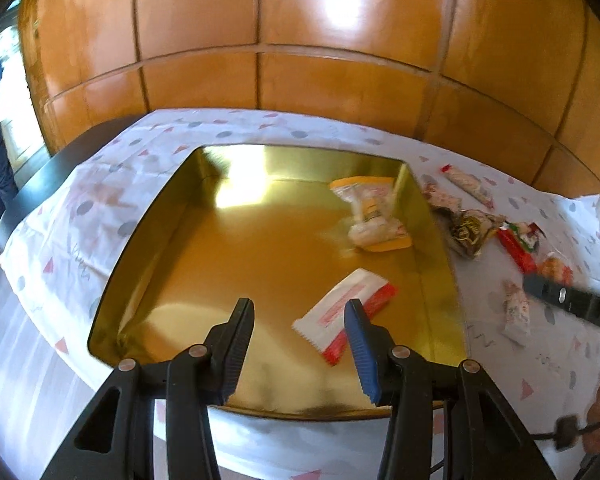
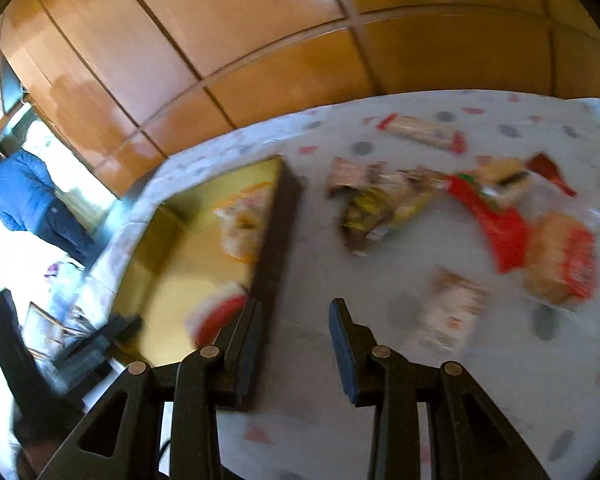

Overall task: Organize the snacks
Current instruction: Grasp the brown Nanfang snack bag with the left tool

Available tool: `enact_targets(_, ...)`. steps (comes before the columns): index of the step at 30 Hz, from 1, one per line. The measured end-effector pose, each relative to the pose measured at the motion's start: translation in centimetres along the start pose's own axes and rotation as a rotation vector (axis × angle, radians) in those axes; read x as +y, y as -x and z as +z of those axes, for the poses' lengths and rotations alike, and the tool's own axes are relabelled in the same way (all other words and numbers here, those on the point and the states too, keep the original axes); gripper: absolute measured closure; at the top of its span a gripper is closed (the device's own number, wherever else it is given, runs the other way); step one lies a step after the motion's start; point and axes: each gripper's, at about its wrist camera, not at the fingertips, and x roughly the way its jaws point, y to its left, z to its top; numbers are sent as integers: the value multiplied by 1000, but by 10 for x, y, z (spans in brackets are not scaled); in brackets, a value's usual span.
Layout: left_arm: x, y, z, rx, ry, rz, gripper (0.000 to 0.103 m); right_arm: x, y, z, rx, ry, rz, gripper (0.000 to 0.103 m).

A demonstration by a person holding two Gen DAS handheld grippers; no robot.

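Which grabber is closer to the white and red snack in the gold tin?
Left. The left gripper hangs over the white and red snack in the gold tin. The right gripper hangs outside the tin's right wall.

bright daylight, tin [image 1: 172,216] glare, motion blur

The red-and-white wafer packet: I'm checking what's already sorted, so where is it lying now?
In the left wrist view the red-and-white wafer packet lies flat inside the gold tin, toward its near right side, just ahead of the open left gripper, nearer than the orange-edged clear packet.
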Motion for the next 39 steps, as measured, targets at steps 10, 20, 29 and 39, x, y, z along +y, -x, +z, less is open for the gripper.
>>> enact_targets(10, -67, -4, 34, -7, -151, -95, 54, -67, 14, -45, 30, -2, -160, 68)
enact_targets(20, -162, -44, 64, 53, -417, -224, 40, -87, 21, -55, -4, 56, -233, 68)
enact_targets(29, -220, -117, 76, 177, -528, -217, 40, -108, 18, -62, 10, 32, -219, 68)
enact_targets(39, -251, -180, 75, 262, -535, -189, 41, -117, 19, -62, -22, 9, -170, 67)
